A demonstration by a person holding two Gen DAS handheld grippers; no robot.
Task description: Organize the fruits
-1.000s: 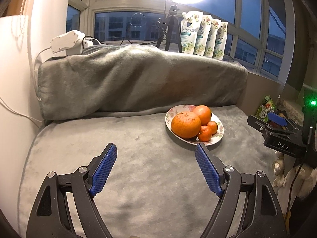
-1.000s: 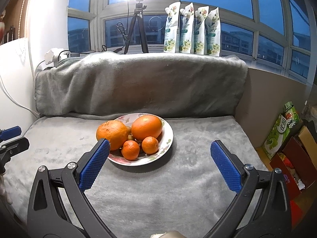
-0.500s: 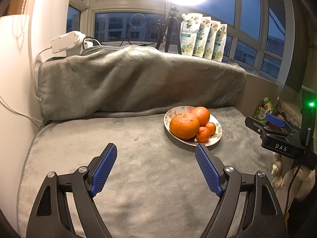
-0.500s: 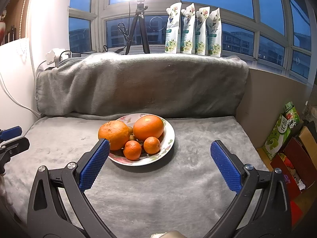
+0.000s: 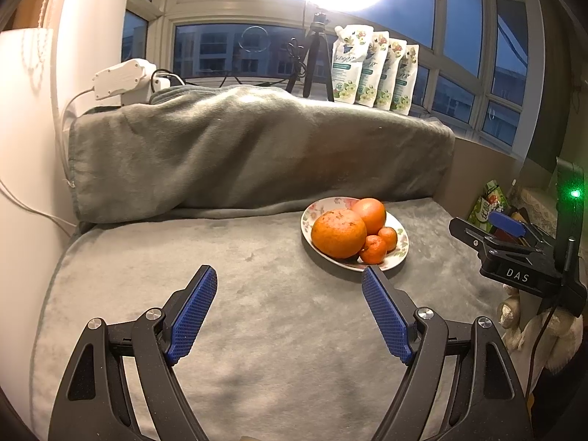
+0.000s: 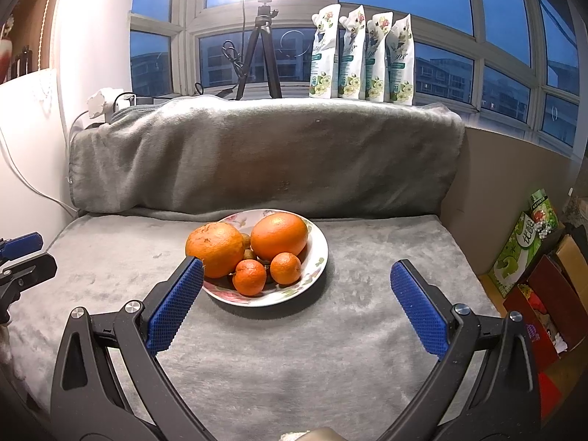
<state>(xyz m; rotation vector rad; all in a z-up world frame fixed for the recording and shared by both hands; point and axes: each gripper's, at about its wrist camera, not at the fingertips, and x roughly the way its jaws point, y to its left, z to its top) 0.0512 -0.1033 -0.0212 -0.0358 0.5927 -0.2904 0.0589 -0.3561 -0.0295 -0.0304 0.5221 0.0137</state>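
A flowered white plate [image 6: 319, 257] sits on the grey blanket and holds two large oranges [image 6: 215, 249] [image 6: 279, 236], two small mandarins [image 6: 250, 276] [image 6: 285, 268] and a small brownish fruit between them. The plate also shows in the left wrist view [image 5: 402, 246]. My right gripper [image 6: 297, 286] is open and empty, just in front of the plate. My left gripper [image 5: 288, 290] is open and empty, to the left of the plate and nearer me. The right gripper shows at the right edge of the left wrist view [image 5: 514, 242].
A grey blanket [image 6: 294, 330] covers the surface and a raised back ledge [image 6: 264, 154]. Several refill pouches [image 6: 362, 55], a tripod [image 6: 259, 55] and a bright lamp stand on the windowsill. Cardboard boxes [image 6: 533, 257] lie past the right edge. A white wall borders the left.
Both grippers have drawn back slightly from the plate; it looks a little smaller and farther in both views. Both stay open.
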